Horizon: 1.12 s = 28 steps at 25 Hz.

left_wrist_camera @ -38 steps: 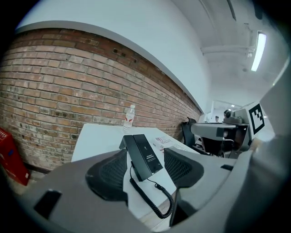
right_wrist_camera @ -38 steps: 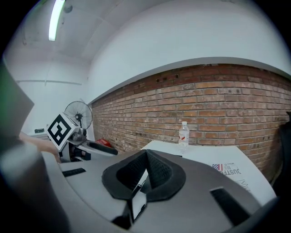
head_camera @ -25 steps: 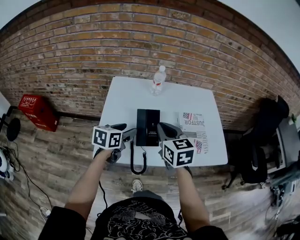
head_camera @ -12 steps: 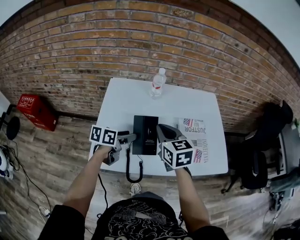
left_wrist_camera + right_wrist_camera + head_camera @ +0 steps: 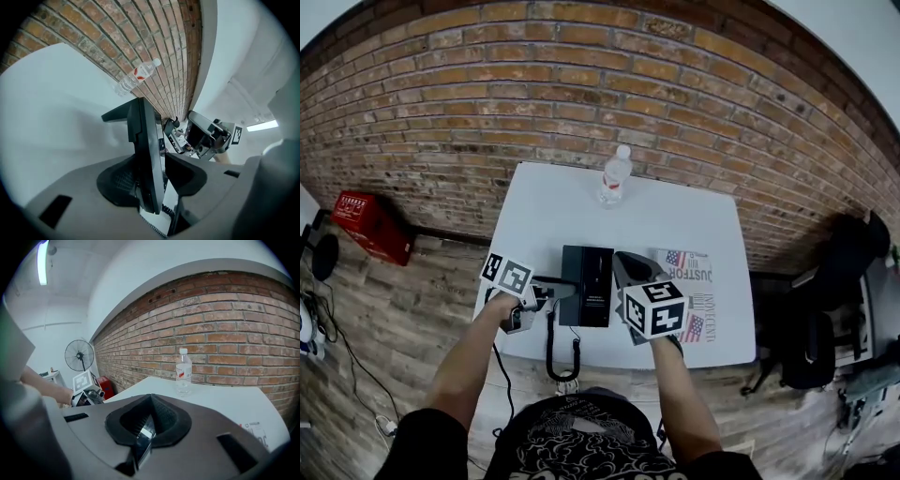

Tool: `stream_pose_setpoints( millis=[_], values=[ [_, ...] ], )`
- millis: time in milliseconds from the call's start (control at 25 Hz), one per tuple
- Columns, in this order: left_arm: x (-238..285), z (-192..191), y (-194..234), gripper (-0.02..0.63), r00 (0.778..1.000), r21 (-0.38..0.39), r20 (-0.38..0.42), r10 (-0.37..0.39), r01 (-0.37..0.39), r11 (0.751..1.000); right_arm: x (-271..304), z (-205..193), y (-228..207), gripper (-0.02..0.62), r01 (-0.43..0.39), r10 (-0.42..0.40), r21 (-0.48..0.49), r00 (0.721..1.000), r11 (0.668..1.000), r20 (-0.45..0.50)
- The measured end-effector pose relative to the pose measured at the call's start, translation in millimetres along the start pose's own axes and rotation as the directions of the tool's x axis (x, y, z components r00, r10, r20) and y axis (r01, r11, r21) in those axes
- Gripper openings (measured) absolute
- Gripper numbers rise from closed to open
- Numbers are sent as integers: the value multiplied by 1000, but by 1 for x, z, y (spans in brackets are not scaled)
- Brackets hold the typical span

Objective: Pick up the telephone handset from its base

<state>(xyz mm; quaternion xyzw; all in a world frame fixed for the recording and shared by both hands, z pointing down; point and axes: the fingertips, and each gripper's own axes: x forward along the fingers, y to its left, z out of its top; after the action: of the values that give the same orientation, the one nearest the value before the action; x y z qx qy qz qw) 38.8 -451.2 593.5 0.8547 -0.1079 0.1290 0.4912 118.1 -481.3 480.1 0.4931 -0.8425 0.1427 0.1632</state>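
A black telephone [image 5: 587, 298] lies on the white table [image 5: 675, 220]. Its handset [image 5: 147, 154] runs along the base's left side, and the coiled cord [image 5: 551, 345] hangs off the front edge. My left gripper [image 5: 547, 292] is rolled onto its side at that left edge. Its jaws are closing, with the handset edge-on between them and a pad against each face. My right gripper [image 5: 625, 267] hovers over the base's right edge. In the right gripper view the right gripper [image 5: 147, 420] is shut with nothing between its pads.
A clear water bottle [image 5: 615, 176] stands at the table's far edge before the brick wall. A newspaper [image 5: 696, 283] lies right of the phone. On the floor are a red crate [image 5: 367, 225] at left and a black chair [image 5: 825, 300] at right.
My left gripper has sunk and rolled, coming in to the phone's left side, and its jaws have narrowed around the handset. The right gripper has shifted slightly over the base.
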Motion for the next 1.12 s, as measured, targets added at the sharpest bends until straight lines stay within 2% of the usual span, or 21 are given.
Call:
stream_pose_setpoints(
  millis=[160,360,520,720,1000,1120],
  values=[
    [1,0,3,123,999,-33,-11,-41,41,999,7,-1,-5,0,-6,6,3,1000,1000,-10],
    [-1,2,7,105,995,-102,15,-98,99,990,16,-6,-8,0,-12,13,12,1000,1000,-20],
    [-2,1,7,92,993,-108,29,-114,116,987,21,-8,-5,0,-24,25,13,999,1000,-26],
    [-3,2,7,91,992,-118,47,-120,124,985,24,-10,-4,0,-33,33,15,999,999,-33],
    [-4,2,8,90,996,-116,30,-85,88,989,23,-13,-9,0,-25,26,28,999,999,-40],
    [-4,2,6,87,995,-125,30,-93,96,988,23,-14,-9,0,-27,28,31,999,999,-37]
  ],
)
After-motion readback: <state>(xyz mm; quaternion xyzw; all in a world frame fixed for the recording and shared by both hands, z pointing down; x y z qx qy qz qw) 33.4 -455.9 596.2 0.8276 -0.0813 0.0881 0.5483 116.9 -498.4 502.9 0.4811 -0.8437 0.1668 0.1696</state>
